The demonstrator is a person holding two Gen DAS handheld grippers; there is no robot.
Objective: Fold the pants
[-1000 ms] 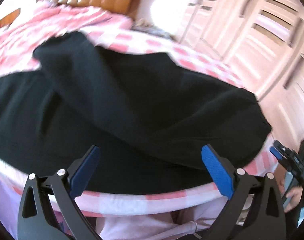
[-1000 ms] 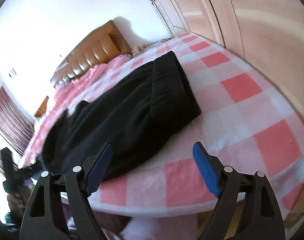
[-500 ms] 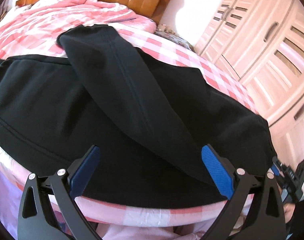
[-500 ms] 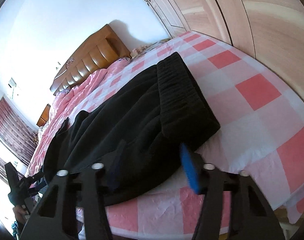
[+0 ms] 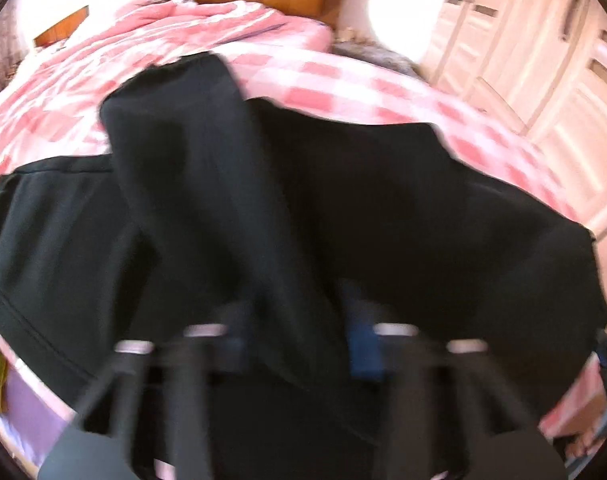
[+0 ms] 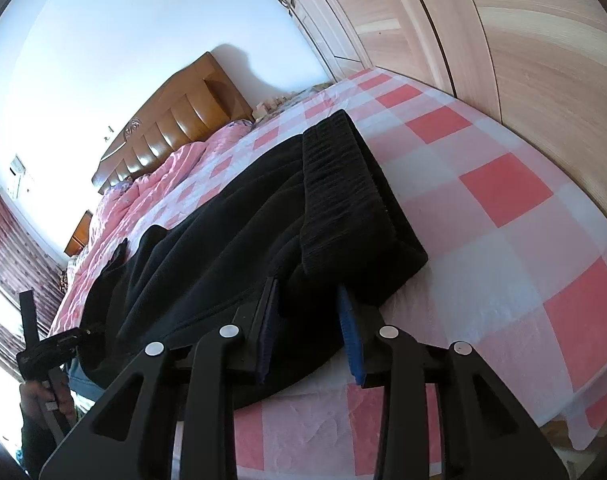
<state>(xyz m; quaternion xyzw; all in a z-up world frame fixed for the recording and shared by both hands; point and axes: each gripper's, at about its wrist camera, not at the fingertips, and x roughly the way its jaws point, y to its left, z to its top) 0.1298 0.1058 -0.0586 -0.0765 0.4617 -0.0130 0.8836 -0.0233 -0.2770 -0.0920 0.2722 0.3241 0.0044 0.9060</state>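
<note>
Your left gripper (image 5: 299, 344) is closing on the pants (image 5: 343, 208). Your right gripper (image 6: 309, 332) closes too, fabric between its pads

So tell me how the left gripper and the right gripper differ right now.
The left gripper is blurred and sits over the middle of the black pants, at the leg folded across them; the right gripper is sharp and sits at the waistband end near the bed's edge. The left gripper's view looks across the pants, the right gripper's along them. Both are closing, with black fabric between their blue pads.
</note>
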